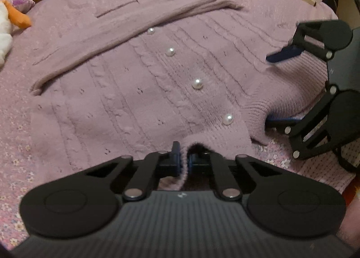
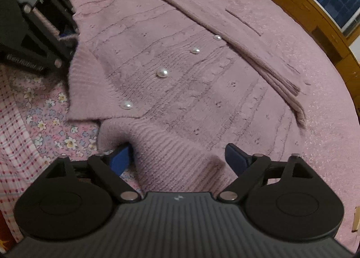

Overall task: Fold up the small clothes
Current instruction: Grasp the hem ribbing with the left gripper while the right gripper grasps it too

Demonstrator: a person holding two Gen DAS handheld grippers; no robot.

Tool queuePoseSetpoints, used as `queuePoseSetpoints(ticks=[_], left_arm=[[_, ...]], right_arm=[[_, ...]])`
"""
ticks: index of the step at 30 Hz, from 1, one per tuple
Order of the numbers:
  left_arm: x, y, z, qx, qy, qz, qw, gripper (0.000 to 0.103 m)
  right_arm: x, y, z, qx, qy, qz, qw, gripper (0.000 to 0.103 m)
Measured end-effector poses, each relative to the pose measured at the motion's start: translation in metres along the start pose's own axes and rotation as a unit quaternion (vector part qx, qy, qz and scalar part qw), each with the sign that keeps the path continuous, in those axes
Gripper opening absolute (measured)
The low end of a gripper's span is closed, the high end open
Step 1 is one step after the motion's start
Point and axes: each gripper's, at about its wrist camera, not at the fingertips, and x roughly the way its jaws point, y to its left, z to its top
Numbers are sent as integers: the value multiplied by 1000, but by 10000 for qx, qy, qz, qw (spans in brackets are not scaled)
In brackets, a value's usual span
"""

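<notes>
We are viewing a pink cardigan lying buttoned and flat across the middle of the frame on a pink bedspread, one sleeve folded across its upper part. The left gripper, at lower centre, is pinching the knit hem edge tight between its pads. The right gripper is standing spread, its blue fingers straddling the ribbed hem without pressing it. We are judging that lifting on one pinch alone could skew the fold or pull the thin edge free.
</notes>
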Motion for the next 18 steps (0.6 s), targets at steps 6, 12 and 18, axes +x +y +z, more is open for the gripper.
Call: queuePoseSetpoints(ticks=[6,12,18], left_arm=[[-12,4,1,-166,-267,-75,9995,8],[-23,13,11,-381,-583,67,9975,7],[-35,28,38,-609,-1044,350,9921,7]], right_arm=[[1,7,5,5,8,124,9999,28],[-17,-8,16,521,-616,-200,9965,14],[-29,-32,34,1025,-1337,-448,9847,13]])
